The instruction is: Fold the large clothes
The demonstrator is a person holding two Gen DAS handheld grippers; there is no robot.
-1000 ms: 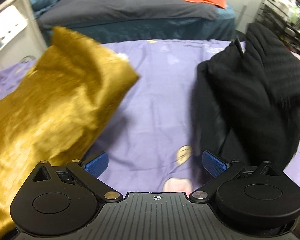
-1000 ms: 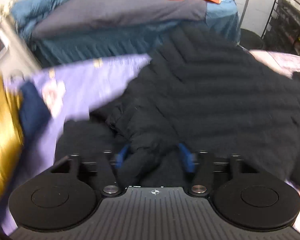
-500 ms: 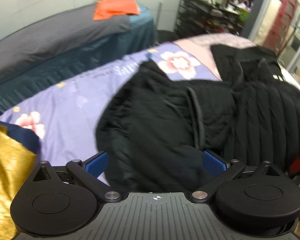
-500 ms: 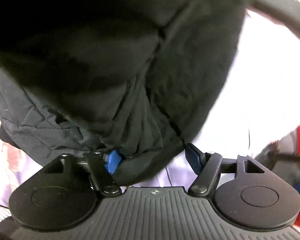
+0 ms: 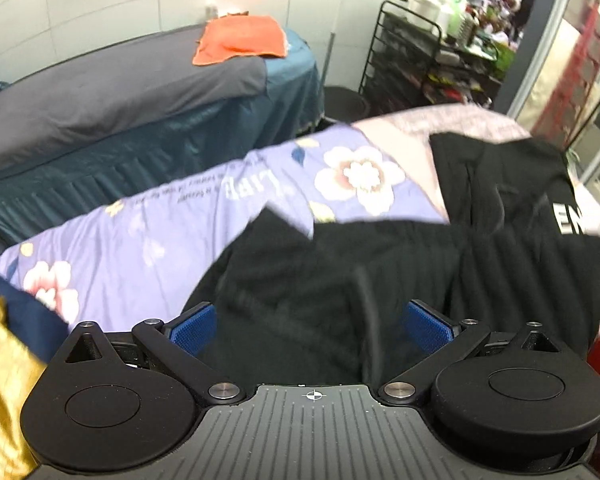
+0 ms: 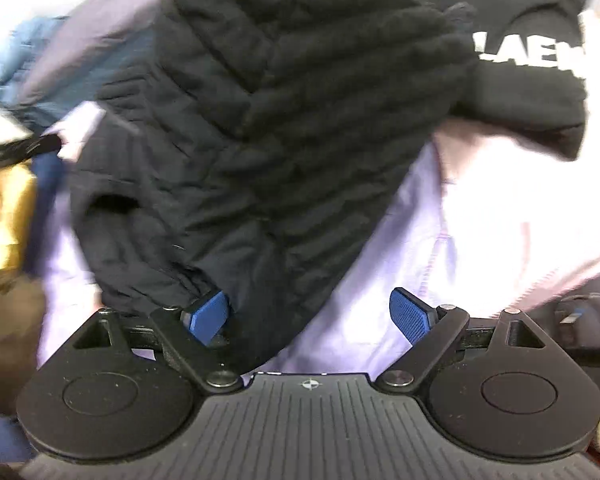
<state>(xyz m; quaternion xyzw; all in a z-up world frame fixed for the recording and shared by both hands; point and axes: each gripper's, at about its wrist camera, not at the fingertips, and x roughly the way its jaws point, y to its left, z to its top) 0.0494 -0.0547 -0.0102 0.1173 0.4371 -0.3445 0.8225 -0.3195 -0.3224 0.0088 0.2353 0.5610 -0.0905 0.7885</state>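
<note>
Right wrist view: right gripper [image 6: 312, 314] jaws just opened wide, black quilted jacket [image 6: 284, 92] loose between them on the lilac bedsheet [image 6: 404, 248]. Left gripper [image 5: 310, 322] spread wide, empty above it. Judged soft, bulky, slippery-shelled; grip at hem or cuff seam.

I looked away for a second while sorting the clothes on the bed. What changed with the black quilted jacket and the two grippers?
The right gripper has just been opening and has let go of the black quilted jacket, which now lies on the floral sheet. The left gripper swung from the gold garment to over the jacket. It stayed open and empty.
</note>
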